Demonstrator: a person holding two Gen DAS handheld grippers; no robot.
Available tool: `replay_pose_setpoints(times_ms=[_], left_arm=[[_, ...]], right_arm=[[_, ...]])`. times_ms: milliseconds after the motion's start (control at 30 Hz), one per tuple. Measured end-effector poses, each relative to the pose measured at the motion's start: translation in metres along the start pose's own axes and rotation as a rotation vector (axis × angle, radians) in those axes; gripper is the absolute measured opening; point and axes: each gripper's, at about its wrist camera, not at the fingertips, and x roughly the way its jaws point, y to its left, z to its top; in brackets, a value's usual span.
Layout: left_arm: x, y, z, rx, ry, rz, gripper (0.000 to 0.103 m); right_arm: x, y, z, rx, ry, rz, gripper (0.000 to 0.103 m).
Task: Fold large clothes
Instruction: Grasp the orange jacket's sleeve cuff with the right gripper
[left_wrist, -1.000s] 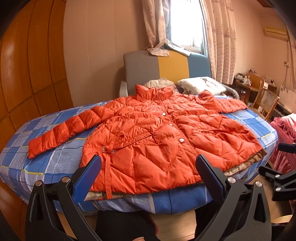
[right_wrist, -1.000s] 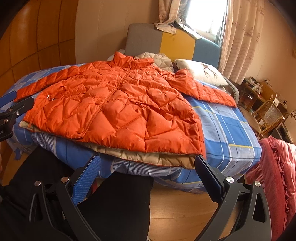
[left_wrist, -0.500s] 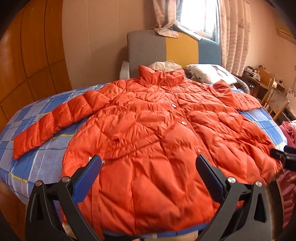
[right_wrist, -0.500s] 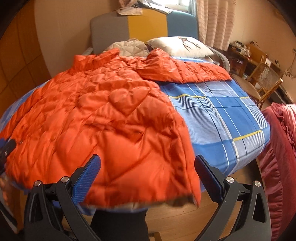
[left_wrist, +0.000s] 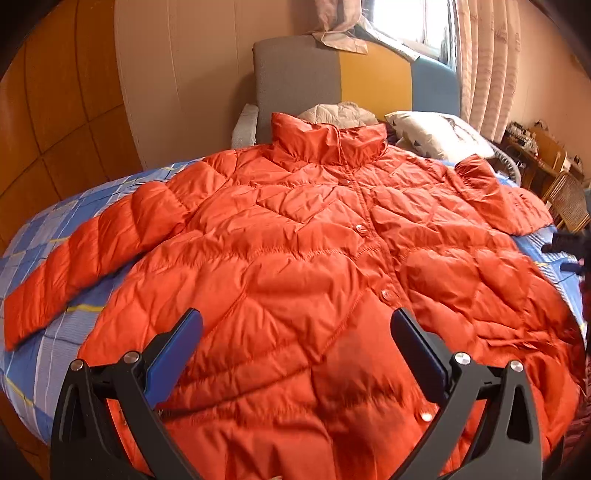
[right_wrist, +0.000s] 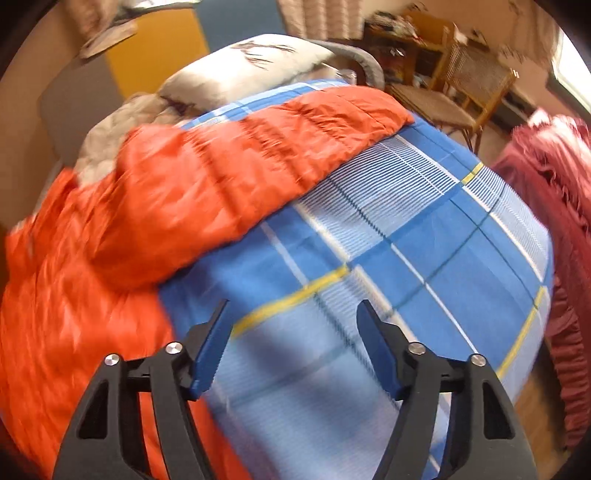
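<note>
An orange quilted puffer jacket (left_wrist: 314, 258) lies face up on the bed, collar toward the headboard, both sleeves spread out. My left gripper (left_wrist: 295, 325) is open and empty, hovering over the jacket's lower front near the snap placket. My right gripper (right_wrist: 293, 314) is open and empty, above the blue checked bedsheet (right_wrist: 424, 258) just right of the jacket's body (right_wrist: 66, 295); the jacket's right sleeve (right_wrist: 277, 147) lies ahead of it. The right gripper also shows at the right edge of the left wrist view (left_wrist: 570, 251).
The bed has a grey, yellow and blue headboard (left_wrist: 351, 85) with pillows (left_wrist: 436, 136) against it. Wood panelling (left_wrist: 48, 110) lines the left wall. A wicker chair (right_wrist: 461, 92) and a dark red ruffled cloth (right_wrist: 554, 221) stand to the right of the bed.
Both grippers have moved forward over the bed. The left one now sits over the jacket's lower front; the right one has swung right, over the sheet near the right sleeve, and its fingers have come closer together.
</note>
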Motion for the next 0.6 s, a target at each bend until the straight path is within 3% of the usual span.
replay_pose_setpoints(times_ms=[200, 433, 500, 533, 567, 600], left_arm=[[0.028, 0.003, 0.008, -0.015, 0.036, 0.024, 0.101], [0.052, 0.009, 0.013, -0.043, 0.067, 0.04, 0.101], [0.058, 0.01, 0.013, -0.044, 0.09, 0.039, 0.101], [0.06, 0.011, 0.012, -0.047, 0.095, 0.036, 0.101], [0.063, 0.012, 0.012, -0.05, 0.106, 0.034, 0.101], [0.066, 0.012, 0.012, -0.054, 0.118, 0.033, 0.101]], right_arm=[[0.053, -0.021, 0.063, 0.152, 0.02, -0.047, 0.061], [0.082, -0.038, 0.102, 0.264, -0.006, -0.068, 0.061], [0.087, -0.04, 0.112, 0.26, -0.012, -0.08, 0.045], [0.088, -0.042, 0.116, 0.257, -0.017, -0.091, 0.022], [0.088, -0.046, 0.121, 0.254, -0.02, -0.077, 0.008], [0.088, -0.048, 0.125, 0.249, -0.011, -0.07, 0.006]])
